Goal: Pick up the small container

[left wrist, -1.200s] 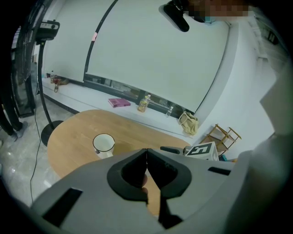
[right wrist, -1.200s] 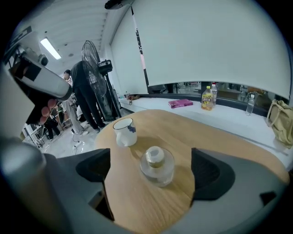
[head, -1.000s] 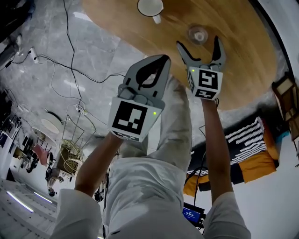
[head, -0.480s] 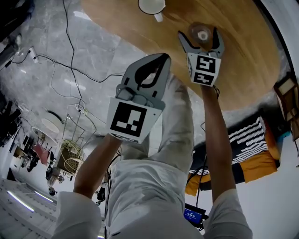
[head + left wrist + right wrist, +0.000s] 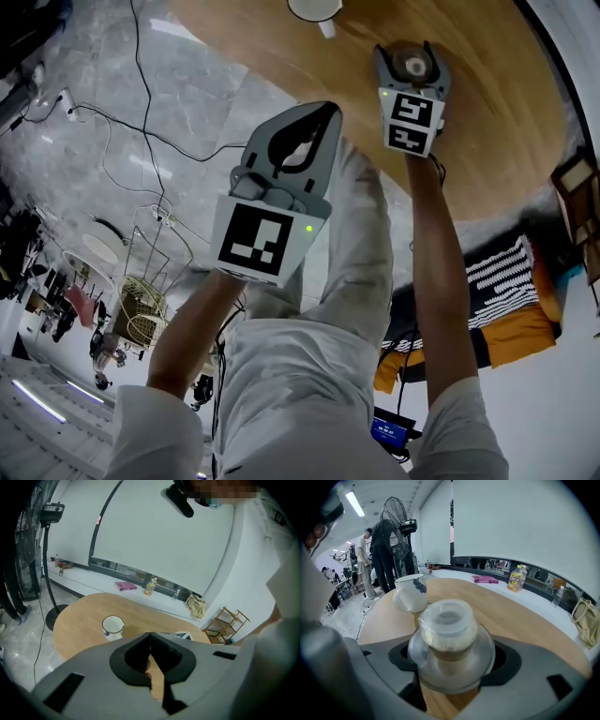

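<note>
The small container (image 5: pixel 412 64), a clear lidded pot with a wide base, stands on the round wooden table (image 5: pixel 487 112) at the top of the head view. My right gripper (image 5: pixel 410 52) is around it, and its jaws are closing against the sides. In the right gripper view the container (image 5: pixel 449 630) fills the gap between the grey jaws of the right gripper (image 5: pixel 450 670). My left gripper (image 5: pixel 323 112) hangs shut and empty over the floor, short of the table's edge. Its jaws meet in the left gripper view (image 5: pixel 150 637).
A white mug (image 5: pixel 411 592) stands on the table just beyond the container, also the mug (image 5: pixel 314 7) at the head view's top. A standing fan (image 5: pixel 396 527) and people are past the table. Cables (image 5: pixel 141 122) cross the grey floor. A wooden rack (image 5: pixel 227 623) stands by the wall.
My right gripper has moved forward over the table until the container sits between its jaws, and the jaws have narrowed round it. The left gripper has barely moved.
</note>
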### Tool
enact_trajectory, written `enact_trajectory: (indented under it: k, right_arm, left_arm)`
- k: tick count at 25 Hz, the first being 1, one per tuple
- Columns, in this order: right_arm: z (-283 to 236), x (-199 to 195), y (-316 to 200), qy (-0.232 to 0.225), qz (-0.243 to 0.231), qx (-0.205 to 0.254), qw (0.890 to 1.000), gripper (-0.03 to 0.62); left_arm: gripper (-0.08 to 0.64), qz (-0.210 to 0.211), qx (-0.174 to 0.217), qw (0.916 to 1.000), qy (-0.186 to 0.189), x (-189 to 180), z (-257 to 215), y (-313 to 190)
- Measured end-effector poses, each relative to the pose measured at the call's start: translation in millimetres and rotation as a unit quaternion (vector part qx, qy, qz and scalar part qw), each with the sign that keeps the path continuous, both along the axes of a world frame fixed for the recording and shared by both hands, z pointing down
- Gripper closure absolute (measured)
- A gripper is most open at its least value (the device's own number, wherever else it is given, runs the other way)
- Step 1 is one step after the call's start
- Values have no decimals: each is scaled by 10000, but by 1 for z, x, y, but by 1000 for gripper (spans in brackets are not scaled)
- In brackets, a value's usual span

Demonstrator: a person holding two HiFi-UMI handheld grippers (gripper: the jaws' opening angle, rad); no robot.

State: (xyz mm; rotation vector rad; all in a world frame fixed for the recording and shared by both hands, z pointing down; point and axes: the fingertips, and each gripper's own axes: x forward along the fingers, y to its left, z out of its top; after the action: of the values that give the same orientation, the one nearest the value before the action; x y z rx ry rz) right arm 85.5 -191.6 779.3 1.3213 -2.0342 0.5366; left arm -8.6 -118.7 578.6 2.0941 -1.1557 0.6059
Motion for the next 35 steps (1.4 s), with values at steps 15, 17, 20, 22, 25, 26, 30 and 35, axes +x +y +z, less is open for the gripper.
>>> enact_trajectory:
  k: [15, 17, 20, 22, 25, 26, 30, 35]
  right_arm:
    - [-37, 11, 3, -36, 2, -77, 10000, 252]
    - [-49, 12, 1, -74, -15, -31, 10000, 252]
    - [-66, 8, 0, -123, -38, 47, 9999, 252]
    - [-77, 5, 0, -154, -88, 74, 9998, 252]
    - [-96, 0, -2, -210, -151, 75, 9996, 252]
    - [-102, -2, -2, -230, -159, 69, 9996, 252]
    - [-115, -1, -2, -148, -234, 136, 9995, 252]
    - [-141, 0, 3, -225, -249, 184, 9993, 252]
  left_arm:
    - [540, 1, 181, 9998, -19, -3, -34, 5]
    - [540, 13, 245, 9997, -18, -2, -47, 3]
    - [540, 5, 386, 9993, -4, -4, -66, 2]
    - [540, -15, 402, 9992, -5, -6, -76, 4]
    - [540, -32, 471, 9989, 8, -6, -91, 5]
    - [540, -33, 466, 9989, 13, -7, -95, 6]
    - [540, -15, 502, 9987, 35, -10, -105, 8]
    - [540, -2, 684, 9976, 47, -10, -127, 10]
